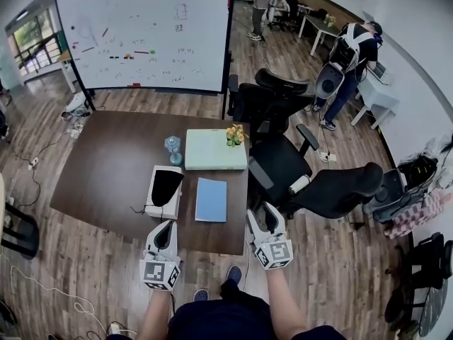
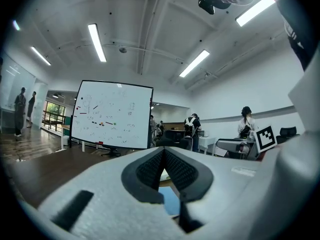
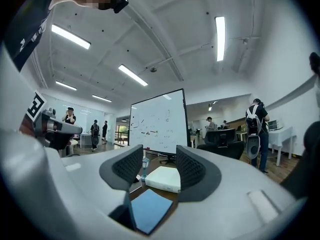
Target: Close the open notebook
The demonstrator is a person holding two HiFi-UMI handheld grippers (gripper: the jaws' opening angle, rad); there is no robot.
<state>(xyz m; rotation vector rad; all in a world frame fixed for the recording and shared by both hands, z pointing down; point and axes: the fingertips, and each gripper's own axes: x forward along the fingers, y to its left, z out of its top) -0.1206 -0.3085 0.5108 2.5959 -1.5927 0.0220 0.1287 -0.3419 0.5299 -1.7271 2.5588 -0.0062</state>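
A blue notebook (image 1: pixel 211 199) lies flat on the dark brown table (image 1: pixel 113 176) near its front edge, and its cover looks shut. It shows below the jaws in the right gripper view (image 3: pixel 147 209), and as a blue patch (image 2: pixel 170 200) in the left gripper view. My left gripper (image 1: pixel 165 227) (image 2: pixel 163 151) hovers at the front table edge, left of the notebook, shut with nothing in it. My right gripper (image 1: pixel 266 217) (image 3: pixel 159 156) is held off the table's front right corner, open and empty.
A white box (image 1: pixel 157 205) with a black object in it sits left of the notebook. Behind are a pale green box (image 1: pixel 216 149), a blue glass bottle (image 1: pixel 173 147) and small flowers (image 1: pixel 235 134). Black office chairs (image 1: pixel 297 172) crowd the table's right side. A whiteboard (image 1: pixel 145 34) stands behind.
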